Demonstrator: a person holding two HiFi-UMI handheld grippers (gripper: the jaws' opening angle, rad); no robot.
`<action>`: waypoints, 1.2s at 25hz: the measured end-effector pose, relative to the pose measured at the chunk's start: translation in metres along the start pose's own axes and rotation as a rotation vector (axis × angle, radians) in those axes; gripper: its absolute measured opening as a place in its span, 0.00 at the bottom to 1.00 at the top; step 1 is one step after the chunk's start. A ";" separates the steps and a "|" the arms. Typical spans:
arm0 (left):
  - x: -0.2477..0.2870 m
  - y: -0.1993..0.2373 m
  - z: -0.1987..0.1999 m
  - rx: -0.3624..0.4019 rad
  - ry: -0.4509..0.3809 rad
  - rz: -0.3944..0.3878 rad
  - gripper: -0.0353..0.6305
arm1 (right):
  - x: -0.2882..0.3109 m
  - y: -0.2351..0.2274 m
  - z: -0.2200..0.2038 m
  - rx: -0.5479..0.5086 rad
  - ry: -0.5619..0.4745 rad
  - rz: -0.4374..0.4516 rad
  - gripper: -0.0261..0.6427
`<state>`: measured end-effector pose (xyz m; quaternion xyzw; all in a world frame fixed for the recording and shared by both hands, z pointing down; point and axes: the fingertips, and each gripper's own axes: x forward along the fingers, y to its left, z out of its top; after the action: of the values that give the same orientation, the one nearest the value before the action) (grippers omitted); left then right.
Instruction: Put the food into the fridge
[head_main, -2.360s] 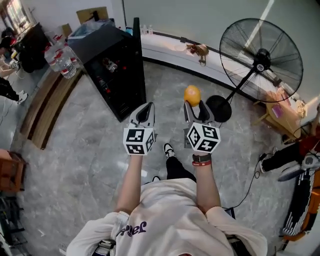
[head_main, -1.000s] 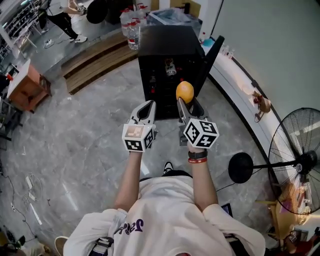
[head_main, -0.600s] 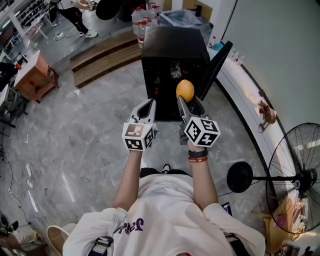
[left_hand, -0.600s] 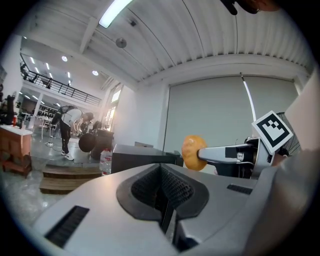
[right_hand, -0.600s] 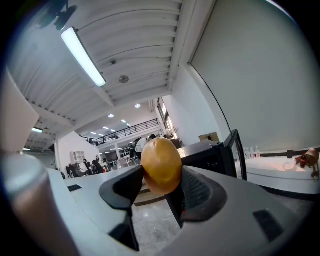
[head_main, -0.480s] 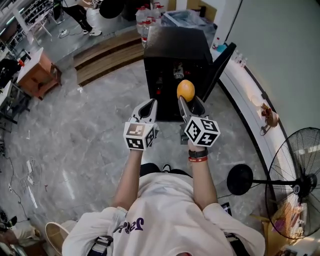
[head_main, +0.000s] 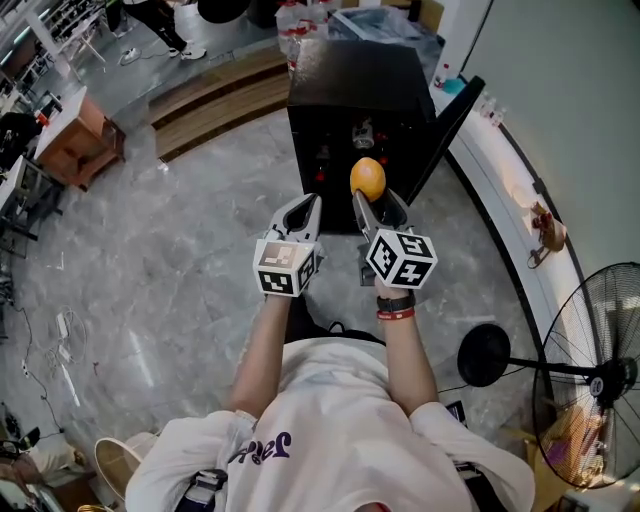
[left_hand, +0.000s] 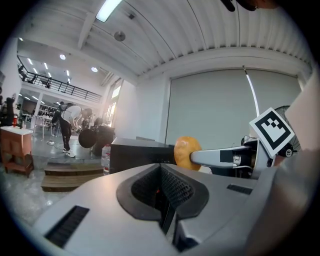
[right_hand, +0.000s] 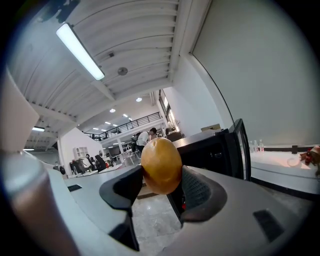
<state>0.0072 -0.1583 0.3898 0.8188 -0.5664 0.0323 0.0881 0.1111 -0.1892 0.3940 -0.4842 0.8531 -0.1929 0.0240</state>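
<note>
Orange in colour and round, an orange (right_hand: 161, 165) sits clamped between the jaws of my right gripper (head_main: 372, 193). The jaws stand wide apart and grip its two sides. I hold it in the air just in front of the open front of a black fridge (head_main: 350, 75), whose door (head_main: 447, 125) swings out to the right. My left gripper (head_main: 304, 212) hovers just beside the right one, jaws closed together and empty. A grey marbled floor (head_main: 180, 250) lies below.

A smooth, faintly glossy orange (right_hand: 161, 162) is seen against the right gripper's (right_hand: 161, 179) matt grey plastic, above a polished stone floor (head_main: 180, 250) and a smooth black fridge (head_main: 360, 75).
</note>
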 end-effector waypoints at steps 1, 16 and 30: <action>0.006 0.004 -0.002 -0.002 -0.001 -0.002 0.08 | 0.007 -0.002 -0.001 -0.003 0.002 0.000 0.43; 0.071 0.068 0.030 0.028 -0.035 -0.024 0.08 | 0.102 -0.015 0.023 -0.046 0.001 -0.038 0.43; 0.123 0.108 0.022 0.010 -0.006 -0.057 0.08 | 0.179 -0.027 0.001 -0.013 0.072 -0.043 0.43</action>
<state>-0.0508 -0.3125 0.3984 0.8353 -0.5427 0.0302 0.0831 0.0387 -0.3513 0.4287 -0.4952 0.8441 -0.2051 -0.0141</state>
